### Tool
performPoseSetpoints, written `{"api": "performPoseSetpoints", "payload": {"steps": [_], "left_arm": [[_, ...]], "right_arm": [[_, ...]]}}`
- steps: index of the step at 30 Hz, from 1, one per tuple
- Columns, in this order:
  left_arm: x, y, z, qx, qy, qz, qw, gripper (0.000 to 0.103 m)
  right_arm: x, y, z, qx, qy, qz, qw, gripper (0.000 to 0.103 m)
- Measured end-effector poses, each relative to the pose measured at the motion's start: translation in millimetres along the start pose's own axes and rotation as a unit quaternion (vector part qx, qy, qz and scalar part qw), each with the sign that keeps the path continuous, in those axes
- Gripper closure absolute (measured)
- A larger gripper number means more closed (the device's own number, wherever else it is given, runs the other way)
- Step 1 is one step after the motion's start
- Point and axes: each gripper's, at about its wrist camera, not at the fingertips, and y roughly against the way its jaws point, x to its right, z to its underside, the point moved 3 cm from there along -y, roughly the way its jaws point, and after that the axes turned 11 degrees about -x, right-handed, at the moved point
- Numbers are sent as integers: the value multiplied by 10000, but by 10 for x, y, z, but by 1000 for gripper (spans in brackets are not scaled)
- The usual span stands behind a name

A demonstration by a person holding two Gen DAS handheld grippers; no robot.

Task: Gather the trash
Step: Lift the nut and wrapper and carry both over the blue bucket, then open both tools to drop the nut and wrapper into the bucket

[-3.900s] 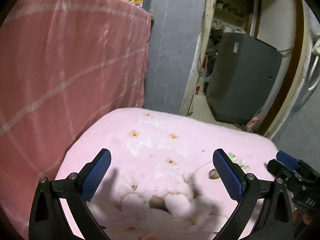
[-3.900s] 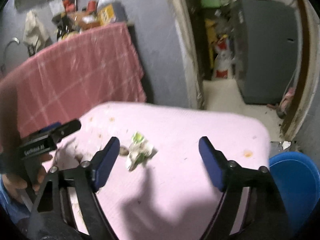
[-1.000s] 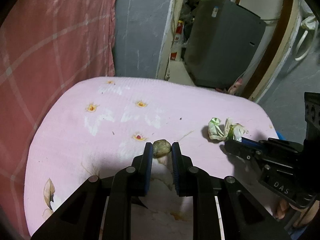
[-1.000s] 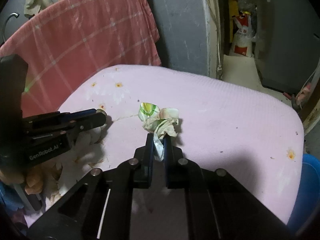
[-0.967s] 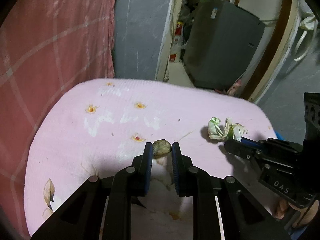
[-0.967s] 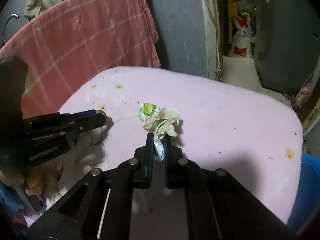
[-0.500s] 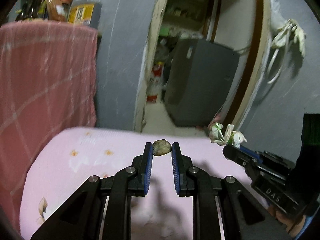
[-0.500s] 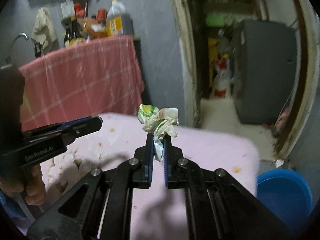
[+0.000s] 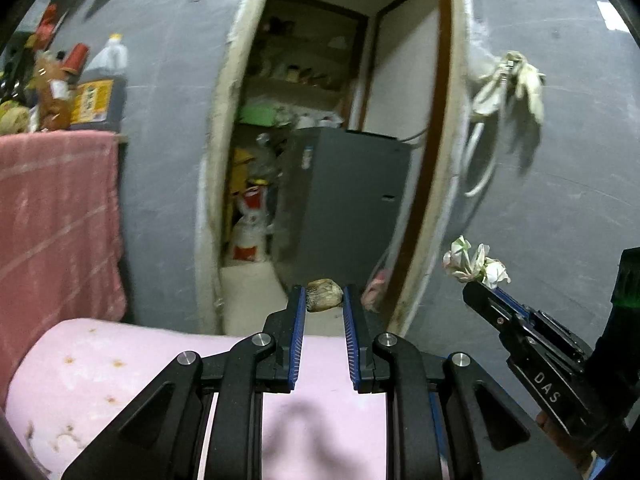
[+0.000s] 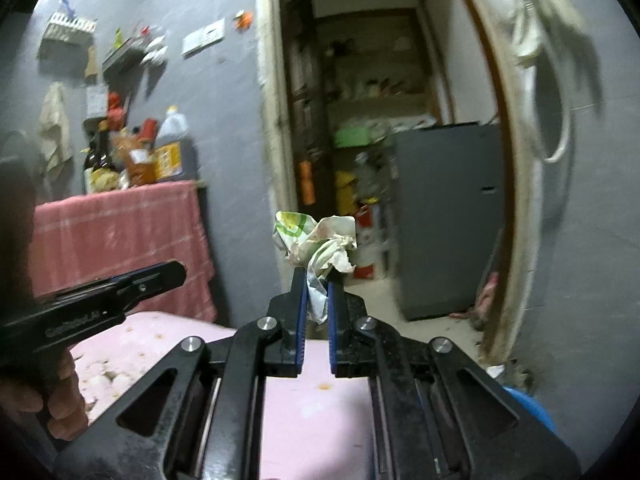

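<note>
A small brownish lump of trash [image 9: 323, 300] sits pinched at the tips of my left gripper [image 9: 323, 300], lifted well above the pink flowered table cover [image 9: 120, 364]. My right gripper [image 10: 318, 280] is shut on a crumpled white and green wrapper [image 10: 316, 240], also raised in the air. In the left wrist view the right gripper [image 9: 486, 286] and its wrapper [image 9: 474, 265] hang at the right. The right wrist view catches the left gripper [image 10: 176, 270] from the side at the left, with a hand under it.
A blue bin [image 10: 530, 406] shows low right beside the table. Ahead is a grey wall with a doorway into a cluttered storeroom holding a grey cabinet [image 9: 352, 200]. A pink checked cloth [image 9: 52, 216] covers a counter with bottles at the left. Cloths hang on the right wall [image 9: 508, 84].
Both grippers have risen off the pink table with their trash and tilted up toward level. The table has dropped to the bottom of both views; the doorway now fills the middle.
</note>
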Motion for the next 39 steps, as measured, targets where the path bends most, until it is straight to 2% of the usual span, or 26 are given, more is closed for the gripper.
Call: {"api": "performPoseSetpoints", "payload": {"steps": [10,20,28,34,39], "left_arm": [[708,-263,36,-101,-468,475,9977,87],[1085,-529,158,-509,-697,640,9942,87],[1250,-855,344,-1380,-813,713,9845,87],[1321,-1042,536,-1847,-835,712,9767,87],[1365,-1202,680,-2281,-862,757,9668,87]], "right_arm": [[645,349,157,93,-310,610,9976,94],[1008,404,388,-220,-490,848,9949,94],[1200,247,541,-767,-829,802,9904,93],[1312,127,635,-1135,-1017,756,9854,91],[1388,15,719,-1469,-1140,757,9796,90]]}}
